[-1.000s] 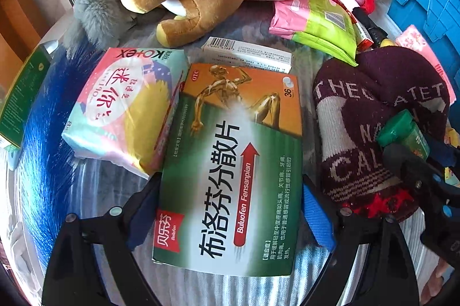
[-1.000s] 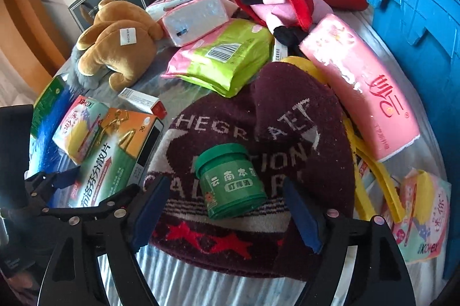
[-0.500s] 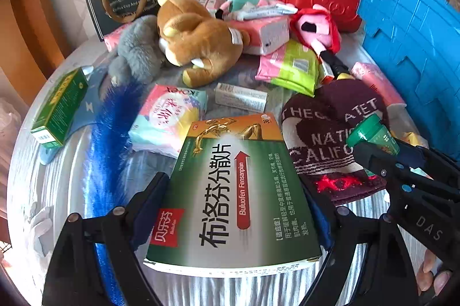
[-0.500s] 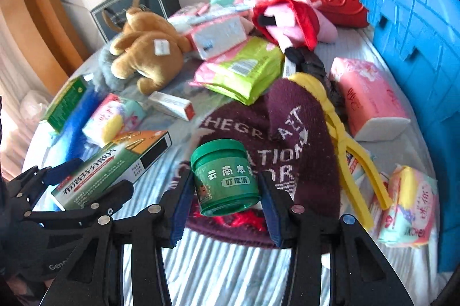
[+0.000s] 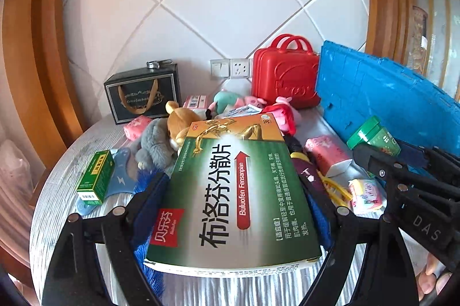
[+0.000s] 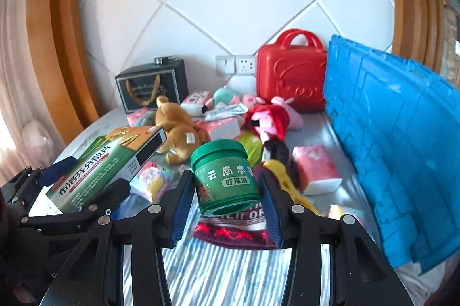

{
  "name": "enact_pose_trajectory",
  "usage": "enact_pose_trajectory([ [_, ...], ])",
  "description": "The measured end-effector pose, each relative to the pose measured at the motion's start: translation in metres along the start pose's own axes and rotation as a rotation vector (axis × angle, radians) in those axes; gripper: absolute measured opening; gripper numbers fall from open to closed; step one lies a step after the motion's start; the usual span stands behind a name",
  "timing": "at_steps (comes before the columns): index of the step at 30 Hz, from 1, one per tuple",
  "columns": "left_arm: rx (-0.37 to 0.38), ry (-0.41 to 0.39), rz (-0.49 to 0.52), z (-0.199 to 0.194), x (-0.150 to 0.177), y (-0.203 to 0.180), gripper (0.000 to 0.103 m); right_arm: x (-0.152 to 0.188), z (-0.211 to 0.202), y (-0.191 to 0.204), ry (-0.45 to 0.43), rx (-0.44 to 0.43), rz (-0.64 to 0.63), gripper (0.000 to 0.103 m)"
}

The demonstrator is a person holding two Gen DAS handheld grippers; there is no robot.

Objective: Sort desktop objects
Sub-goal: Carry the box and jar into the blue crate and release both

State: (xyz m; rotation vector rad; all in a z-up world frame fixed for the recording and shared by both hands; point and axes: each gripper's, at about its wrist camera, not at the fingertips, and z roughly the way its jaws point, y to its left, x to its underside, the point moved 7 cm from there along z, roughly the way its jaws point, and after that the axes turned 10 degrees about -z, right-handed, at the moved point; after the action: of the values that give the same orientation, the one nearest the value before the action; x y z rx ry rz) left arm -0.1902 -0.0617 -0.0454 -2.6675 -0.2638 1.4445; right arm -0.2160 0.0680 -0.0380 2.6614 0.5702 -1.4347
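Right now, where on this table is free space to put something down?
Bare striped cloth lies at the near edge, in front of the maroon knitted hat. The middle, around the brown plush bear and pink tissue pack, is crowded.

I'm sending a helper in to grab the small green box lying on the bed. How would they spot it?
Start at the black gift bag by the wall and come toward the bed's left edge. The small green box lies there beside a blue lightning-bolt piece. It is the only green carton lying on the bedding, with a white barcode end.
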Motion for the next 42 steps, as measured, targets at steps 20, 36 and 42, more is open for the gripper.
enact_pose_trajectory([
  [20,0.081,-0.264,0.027,-0.048,-0.042,-0.265,0.087,-0.027,-0.144,-0.245,-0.301,0.202,0.014,0.045],
  [36,0.035,-0.117,0.12,0.002,-0.03,-0.497,0.087,0.036,-0.131,-0.49,-0.198,0.222,0.095,0.045],
  [42,0.013,-0.118,0.129,0.01,-0.033,-0.513,0.088,0.035,-0.121,-0.511,-0.193,0.2,0.088,0.045],
])
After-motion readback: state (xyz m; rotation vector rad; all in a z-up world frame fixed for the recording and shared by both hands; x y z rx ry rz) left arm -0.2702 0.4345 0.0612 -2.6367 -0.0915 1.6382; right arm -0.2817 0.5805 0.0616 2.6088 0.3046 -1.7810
